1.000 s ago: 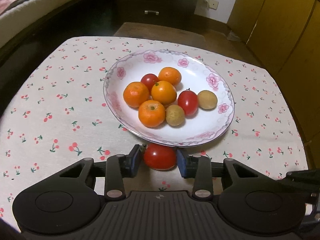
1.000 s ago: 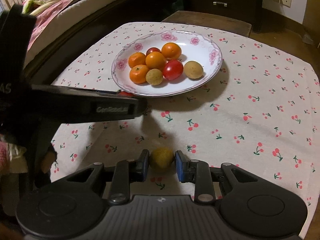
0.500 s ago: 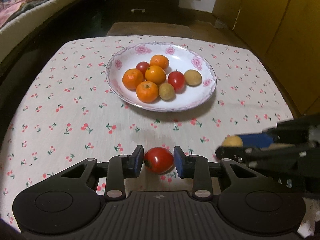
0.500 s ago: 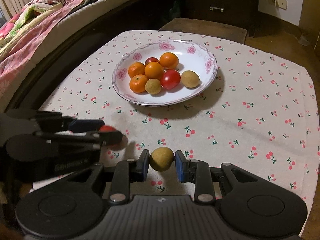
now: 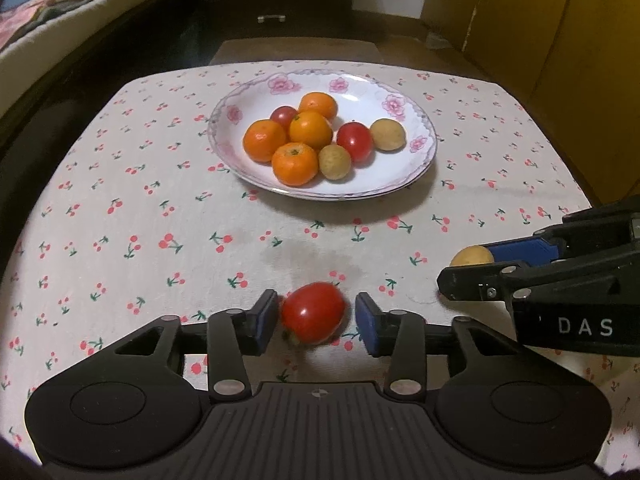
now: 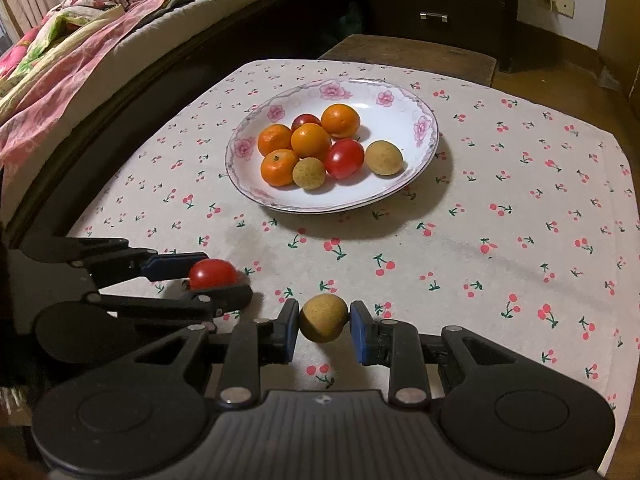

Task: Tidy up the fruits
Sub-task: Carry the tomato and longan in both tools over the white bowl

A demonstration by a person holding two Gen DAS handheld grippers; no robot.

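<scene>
A red tomato (image 5: 313, 318) lies between the blue pads of my left gripper (image 5: 316, 312), low over the cherry-print cloth. The jaws are opening, and a gap shows on each side of the tomato, which looks blurred. My right gripper (image 6: 325, 318) is shut on a tan round fruit (image 6: 323, 318) just above the cloth. It appears at the right of the left wrist view as well, right gripper (image 5: 468, 262). The flowered white plate (image 5: 400, 92) behind holds several mandarins, two tomatoes and two tan fruits.
The table (image 6: 520, 184) carries a white cloth with red cherries. A bed with pink bedding (image 6: 60, 64) runs along its left side. A dark dresser (image 6: 432, 4) and a wooden bench (image 6: 408, 52) stand behind it, with yellow cabinets (image 5: 560, 40) to the right.
My left gripper drew back from the plate's near rim with the tomato, then its jaws spread and let go of it. The right gripper kept still, holding the tan fruit.
</scene>
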